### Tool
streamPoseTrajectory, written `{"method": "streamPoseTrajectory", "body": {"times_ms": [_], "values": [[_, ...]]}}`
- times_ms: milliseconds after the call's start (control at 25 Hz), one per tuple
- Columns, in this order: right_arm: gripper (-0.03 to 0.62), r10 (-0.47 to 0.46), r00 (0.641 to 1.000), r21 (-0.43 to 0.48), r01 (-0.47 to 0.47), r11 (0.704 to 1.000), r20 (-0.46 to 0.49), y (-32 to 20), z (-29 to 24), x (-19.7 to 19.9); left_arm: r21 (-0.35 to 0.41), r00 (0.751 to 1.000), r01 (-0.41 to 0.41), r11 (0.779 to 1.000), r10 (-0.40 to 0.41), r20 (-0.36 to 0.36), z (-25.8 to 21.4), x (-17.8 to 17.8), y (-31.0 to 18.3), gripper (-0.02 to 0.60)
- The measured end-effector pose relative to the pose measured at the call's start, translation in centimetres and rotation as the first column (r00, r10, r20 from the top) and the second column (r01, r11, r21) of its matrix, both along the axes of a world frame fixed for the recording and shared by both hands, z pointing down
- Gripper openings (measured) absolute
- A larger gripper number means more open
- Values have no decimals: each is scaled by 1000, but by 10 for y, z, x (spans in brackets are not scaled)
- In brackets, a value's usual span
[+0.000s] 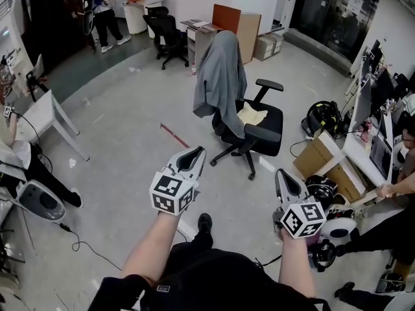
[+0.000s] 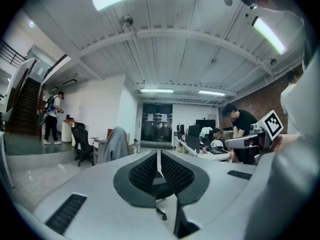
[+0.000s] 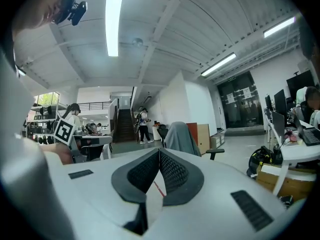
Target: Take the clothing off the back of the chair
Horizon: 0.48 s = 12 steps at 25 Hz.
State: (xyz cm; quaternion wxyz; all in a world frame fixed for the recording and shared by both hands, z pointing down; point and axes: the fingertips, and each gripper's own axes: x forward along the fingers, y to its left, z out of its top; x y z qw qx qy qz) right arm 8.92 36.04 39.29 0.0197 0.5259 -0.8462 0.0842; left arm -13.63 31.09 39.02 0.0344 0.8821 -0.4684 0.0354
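step: approach chair [image 1: 249, 118] | both tools clenched, empty | tip: release first, grab grey jacket [image 1: 220, 76] by its shoulders

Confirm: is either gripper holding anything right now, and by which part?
Nothing is held. The left gripper and right gripper are both shut with empty jaws; the grey garment hangs over the back of the chair, well clear of both.

The clothing [image 1: 220, 76] is soft, matt grey cloth. The chair [image 1: 269, 127] has black plastic arms. The floor [image 1: 130, 148] looks smooth and faintly glossy. The left tool [image 1: 193, 153] and right tool [image 1: 283, 175] are matt grey plastic with black dimpled pads [image 2: 144, 173].
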Motion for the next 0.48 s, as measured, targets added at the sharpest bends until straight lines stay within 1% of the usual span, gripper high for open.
{"method": "streamPoseTrajectory", "body": {"times_ms": [200, 480], "values": [[15, 12, 1000, -15, -12, 1000, -29, -66, 9, 1, -17, 1000, -12, 1000, 12, -3, 13, 2, -69, 20], [15, -6, 1000, -37, 5, 999, -24, -174, 11, -15, -55, 1000, -23, 998, 23, -2, 22, -5, -175, 40]]}}
